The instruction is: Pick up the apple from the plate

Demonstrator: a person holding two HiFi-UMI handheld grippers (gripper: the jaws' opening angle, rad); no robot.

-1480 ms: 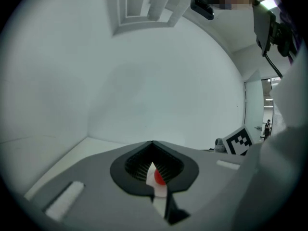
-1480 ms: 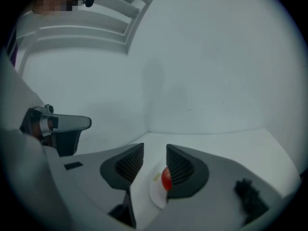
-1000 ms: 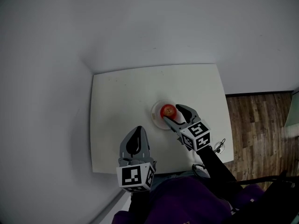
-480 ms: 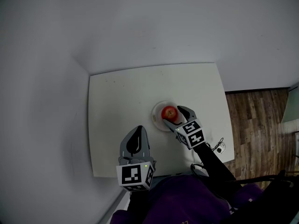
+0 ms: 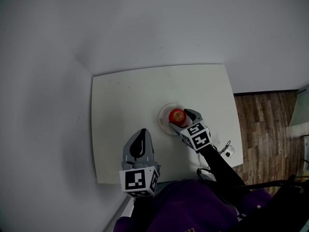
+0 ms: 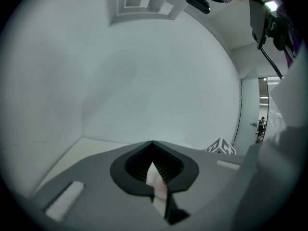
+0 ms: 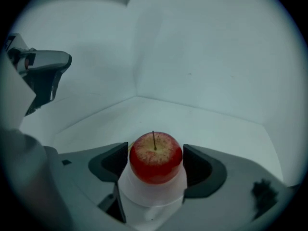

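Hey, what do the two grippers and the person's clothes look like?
The left gripper and right gripper are grey, with black-lined, tapering jaws. The left marker cube and right marker cube are white with black squares. The person wears a purple top.

White table (image 5: 125, 100) sits in a room corner, with plain pale walls (image 5: 154, 23) meeting behind it. Wood-plank floor (image 5: 268, 124) runs to the table's right. Small round item (image 5: 228, 152) with a thin dark cable lies at the table's right front edge, possibly a connector, too small to tell. Purple garment (image 5: 193, 207) fills the bottom of the head view. Left gripper view shows a recessed ceiling panel (image 6: 144, 1) and a doorway (image 6: 263, 124) far right with a distant person (image 6: 260, 126) in it.
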